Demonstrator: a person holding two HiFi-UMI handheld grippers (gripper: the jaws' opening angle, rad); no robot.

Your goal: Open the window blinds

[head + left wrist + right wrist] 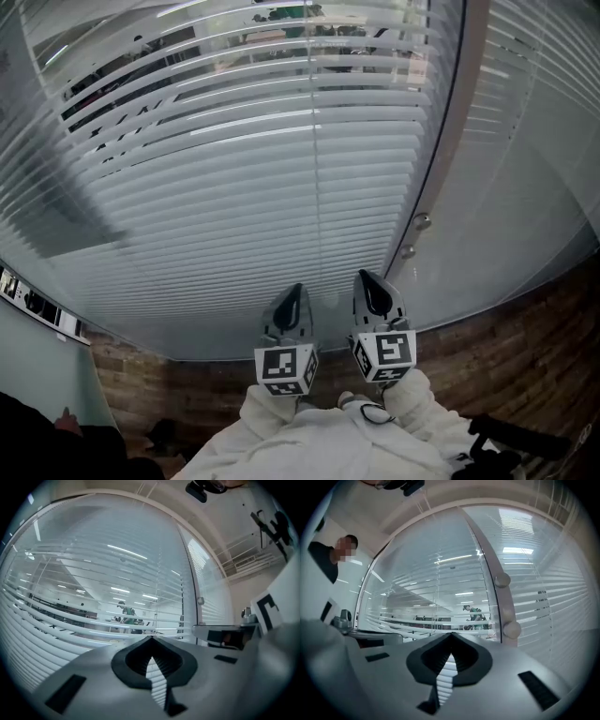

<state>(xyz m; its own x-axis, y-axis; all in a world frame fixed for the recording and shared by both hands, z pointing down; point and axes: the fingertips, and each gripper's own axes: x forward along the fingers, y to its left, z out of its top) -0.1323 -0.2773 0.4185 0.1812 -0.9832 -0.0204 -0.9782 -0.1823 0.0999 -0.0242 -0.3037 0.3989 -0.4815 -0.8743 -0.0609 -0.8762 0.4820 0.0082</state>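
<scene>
White slatted blinds [281,187] hang behind a glass pane and fill most of the head view; their slats are tilted partly apart, so an office shows through near the top. My left gripper [292,291] and right gripper [367,277] are held side by side low in front of the pane, both pointing at it. In the left gripper view the left gripper [151,639] has its jaws shut with nothing between them. The right gripper [451,634] is likewise shut and empty. Two round knobs [422,222] sit on the grey window post [450,141], just right of the right gripper.
A second blind [553,112] covers the pane right of the post. Below the window runs a brown brick-patterned strip [487,347]. Beyond the glass a person in green [127,616] stands at desks. Another person [328,559] shows at the upper left of the right gripper view.
</scene>
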